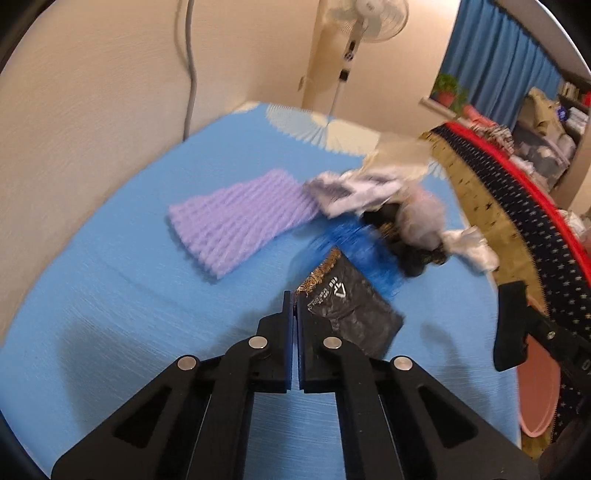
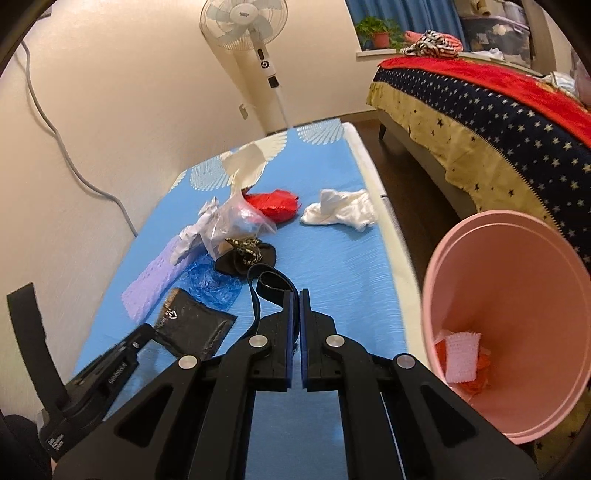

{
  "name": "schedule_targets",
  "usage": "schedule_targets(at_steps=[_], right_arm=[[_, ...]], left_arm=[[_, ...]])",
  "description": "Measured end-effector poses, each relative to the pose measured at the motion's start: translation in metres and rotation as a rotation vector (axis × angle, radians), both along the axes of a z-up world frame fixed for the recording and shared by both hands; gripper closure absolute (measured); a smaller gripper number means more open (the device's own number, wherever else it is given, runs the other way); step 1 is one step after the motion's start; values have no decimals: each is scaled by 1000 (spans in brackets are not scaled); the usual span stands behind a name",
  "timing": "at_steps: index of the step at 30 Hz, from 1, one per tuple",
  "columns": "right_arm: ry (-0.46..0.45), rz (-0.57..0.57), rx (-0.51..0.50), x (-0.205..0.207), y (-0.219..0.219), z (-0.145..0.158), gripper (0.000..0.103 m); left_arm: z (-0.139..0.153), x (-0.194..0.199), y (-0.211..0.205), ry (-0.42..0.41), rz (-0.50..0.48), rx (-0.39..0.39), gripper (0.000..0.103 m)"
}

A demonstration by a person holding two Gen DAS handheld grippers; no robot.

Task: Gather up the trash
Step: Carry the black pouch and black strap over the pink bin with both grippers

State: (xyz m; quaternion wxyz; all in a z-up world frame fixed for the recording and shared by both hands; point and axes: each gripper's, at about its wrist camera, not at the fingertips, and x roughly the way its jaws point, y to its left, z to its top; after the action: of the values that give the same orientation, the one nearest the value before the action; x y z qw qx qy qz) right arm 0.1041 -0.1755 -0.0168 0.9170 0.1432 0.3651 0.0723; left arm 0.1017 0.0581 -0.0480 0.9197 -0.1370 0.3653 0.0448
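Trash lies on a blue mat [image 1: 110, 295]. My left gripper [image 1: 295, 295] is shut on the corner of a black foil packet [image 1: 351, 314], which also shows in the right wrist view [image 2: 192, 325]. My right gripper [image 2: 298, 295] is shut on a dark blue-black strap loop [image 2: 269, 284] and holds it above the mat. A pink bin [image 2: 517, 295] is tilted at right, with orange and pink scraps inside. On the mat lie a purple foam net [image 1: 236, 221], a blue plastic film [image 2: 210, 280], a black wrapper [image 2: 247, 254], a clear bag [image 2: 232, 218], a red wrapper [image 2: 273, 205] and white tissue [image 2: 340, 212].
A standing fan [image 2: 243, 29] is by the far wall. A bed with a star-patterned cover [image 2: 498, 110] stands at right, across a strip of dark floor [image 2: 417, 206]. A grey cable [image 2: 55, 129] runs down the wall at left.
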Motion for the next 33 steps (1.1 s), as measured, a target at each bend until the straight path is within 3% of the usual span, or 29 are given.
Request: schedule_targets(at_steps=[7,16,33], right_arm=[[-35,-19,-15,-27,-13,19,100],[-59,-45,-25,-58,-28,35,100],[-94,-66,-41,-77,-42,49,100]], left_arm=[[25,-22,-12,-88,-73,-14,102],[52,-49,-30,-165,-142,36,102],[72,-68,-45,-227,-201,50,102]])
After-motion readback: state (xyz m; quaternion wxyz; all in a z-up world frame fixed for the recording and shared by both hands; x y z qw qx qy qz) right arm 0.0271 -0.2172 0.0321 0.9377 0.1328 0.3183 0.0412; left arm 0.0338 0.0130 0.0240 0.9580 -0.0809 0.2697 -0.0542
